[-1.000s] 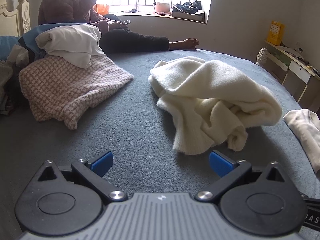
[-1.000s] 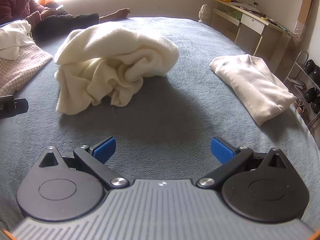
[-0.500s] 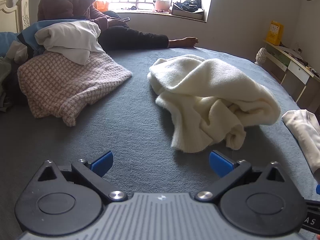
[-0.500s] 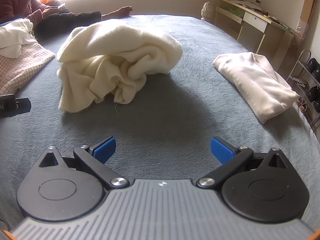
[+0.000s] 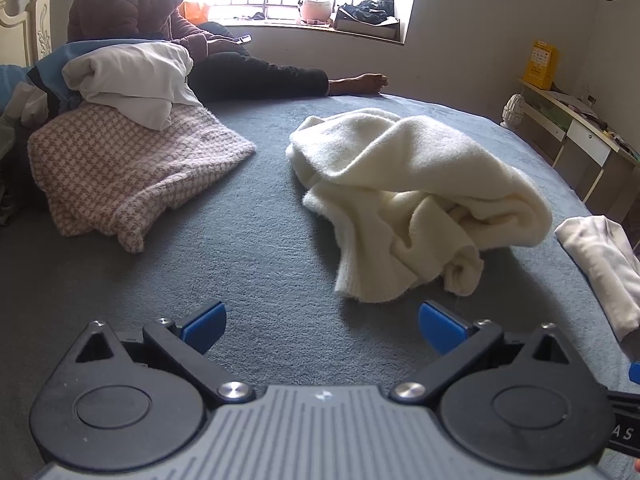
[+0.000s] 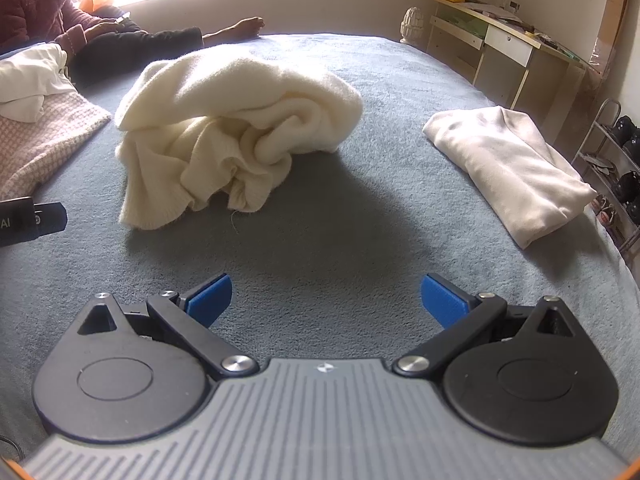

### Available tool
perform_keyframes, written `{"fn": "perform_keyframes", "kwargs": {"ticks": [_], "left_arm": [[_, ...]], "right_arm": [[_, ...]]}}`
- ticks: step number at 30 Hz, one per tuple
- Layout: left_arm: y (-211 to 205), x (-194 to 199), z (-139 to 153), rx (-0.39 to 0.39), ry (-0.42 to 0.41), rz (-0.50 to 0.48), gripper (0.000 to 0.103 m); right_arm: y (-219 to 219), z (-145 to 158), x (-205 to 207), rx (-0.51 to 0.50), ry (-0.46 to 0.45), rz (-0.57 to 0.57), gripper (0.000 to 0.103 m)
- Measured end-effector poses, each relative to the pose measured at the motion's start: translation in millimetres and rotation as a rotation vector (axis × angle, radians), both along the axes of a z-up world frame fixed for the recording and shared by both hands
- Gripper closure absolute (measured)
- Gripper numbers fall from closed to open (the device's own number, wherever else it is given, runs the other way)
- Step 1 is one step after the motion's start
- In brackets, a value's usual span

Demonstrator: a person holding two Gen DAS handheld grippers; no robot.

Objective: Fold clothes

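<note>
Both sets of tongs spread wide with nothing between them, hovering low over the grey bed [image 6: 360, 216]

Cream sweater [image 5: 404, 200] crumpled in a heap mid-bed, dead ahead of the right tongs [image 6: 326, 298] and ahead-and-to-the-right of the left tongs [image 5: 322, 322]. Near hem [image 5: 360, 280] sticking out toward both, rolled cuff [image 5: 464, 274] just beside it

Long axis of the heap running roughly from far-left to near-right in the left view, so more or less crosswise to the reach. Honestly close to a tie on distance, but looks like left tongs slightly nearer that loose hem, right tongs better lined up with the bunched middle [image 6: 256, 148]

Folded pale garment [image 6: 508, 168] off to the right, well apart from the heap. Houndstooth knit [image 5: 128, 168] on the left with a white bundle [image 5: 128, 76] on top, person sitting [image 5: 132, 0] behind, none of it in the way
</note>
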State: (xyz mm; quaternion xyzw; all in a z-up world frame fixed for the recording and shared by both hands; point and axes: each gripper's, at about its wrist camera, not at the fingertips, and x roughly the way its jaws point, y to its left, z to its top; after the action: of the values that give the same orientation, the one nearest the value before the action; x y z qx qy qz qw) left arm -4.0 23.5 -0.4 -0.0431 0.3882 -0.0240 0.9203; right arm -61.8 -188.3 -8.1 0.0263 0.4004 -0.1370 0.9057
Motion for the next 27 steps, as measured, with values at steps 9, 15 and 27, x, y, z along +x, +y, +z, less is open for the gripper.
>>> {"fn": "perform_keyframes", "kwargs": {"ticks": [9,15,27], "left_arm": [[2,5,-8,0.007,0.011,-0.009,0.0],[8,13,-14,-0.044,0.014,-0.048,0.0],[2,69,0,0.05,-0.18,-0.073,0.0]], "right_arm": [[-2,-8,5,0.011,0.016,-0.002,0.001],[-6,-15,6,0.061,-0.003,0.004,0.001],[-12,6,33,-0.038,-0.103,0.1,0.001]]}}
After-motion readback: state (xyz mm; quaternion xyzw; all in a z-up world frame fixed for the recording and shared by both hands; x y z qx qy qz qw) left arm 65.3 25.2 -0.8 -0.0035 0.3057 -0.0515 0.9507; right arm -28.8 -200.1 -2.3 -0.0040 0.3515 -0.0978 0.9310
